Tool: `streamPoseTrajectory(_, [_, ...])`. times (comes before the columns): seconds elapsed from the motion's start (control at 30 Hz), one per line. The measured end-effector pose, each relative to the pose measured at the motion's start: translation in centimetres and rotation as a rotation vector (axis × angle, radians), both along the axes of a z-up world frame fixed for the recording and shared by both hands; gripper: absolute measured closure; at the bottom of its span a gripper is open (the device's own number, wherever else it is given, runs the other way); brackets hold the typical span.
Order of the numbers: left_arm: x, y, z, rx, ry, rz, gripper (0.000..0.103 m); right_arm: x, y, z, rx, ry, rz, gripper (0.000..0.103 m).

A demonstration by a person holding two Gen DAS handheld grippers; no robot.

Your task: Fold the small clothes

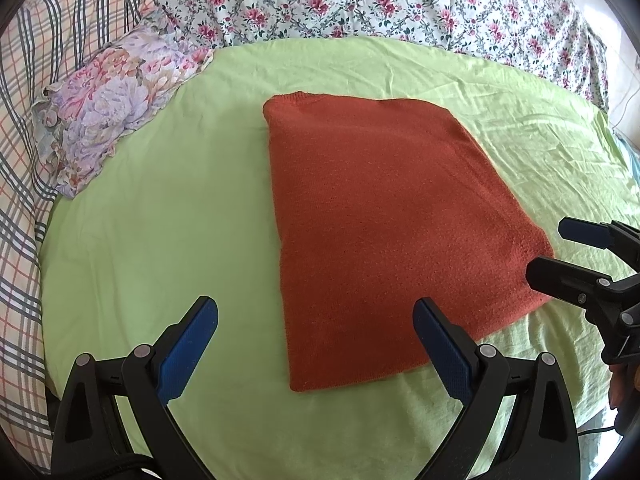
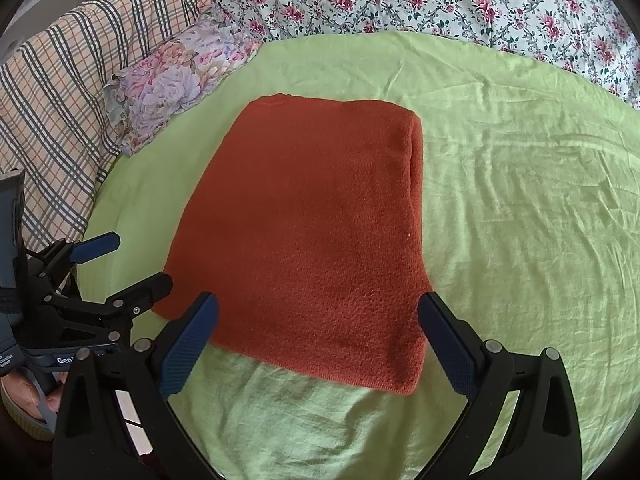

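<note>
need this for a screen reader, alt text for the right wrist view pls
A folded rust-red knit garment lies flat on a light green sheet. The open right claw hovers at its near edge, the left claw beside its left corner.

A bedroom in a home is shown. A bed is spread with a light green sheet (image 1: 168, 240), creased in places. A flowered quilt (image 1: 360, 0) is heaped along the far side, a plaid blanket (image 1: 24, 120) is bunched beside it, and a small floral pillow (image 1: 116, 100) (frilled at its edge) lies between.
</note>
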State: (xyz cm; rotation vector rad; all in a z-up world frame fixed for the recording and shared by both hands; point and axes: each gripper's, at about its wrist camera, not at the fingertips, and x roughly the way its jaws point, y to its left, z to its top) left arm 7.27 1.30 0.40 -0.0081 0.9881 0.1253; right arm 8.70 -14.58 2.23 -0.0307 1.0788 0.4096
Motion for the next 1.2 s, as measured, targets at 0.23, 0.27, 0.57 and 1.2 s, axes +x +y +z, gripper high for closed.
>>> streamPoseTrajectory(0.23, [0.0, 0.0, 0.0, -0.003, -0.001, 0.001, 0.005, 0.0, 0.0, 0.0, 0.001, 0.001, -0.002, 0.003])
streamPoseTrajectory(0.27, [0.0, 0.1, 0.0, -0.003, -0.002, -0.002, 0.005, 0.0, 0.0, 0.0, -0.001, 0.001, -0.002, 0.003])
streamPoseTrajectory(0.57, [0.5, 0.1, 0.2, -0.017, -0.006, -0.007, 0.005, 0.4, -0.3, 0.1, -0.001, -0.002, 0.001, 0.003])
streamPoseTrajectory(1.2, [2.9, 0.5, -0.1, -0.028, -0.010, 0.010, 0.005, 3.0, -0.8, -0.6, 0.017, -0.013, -0.004, 0.003])
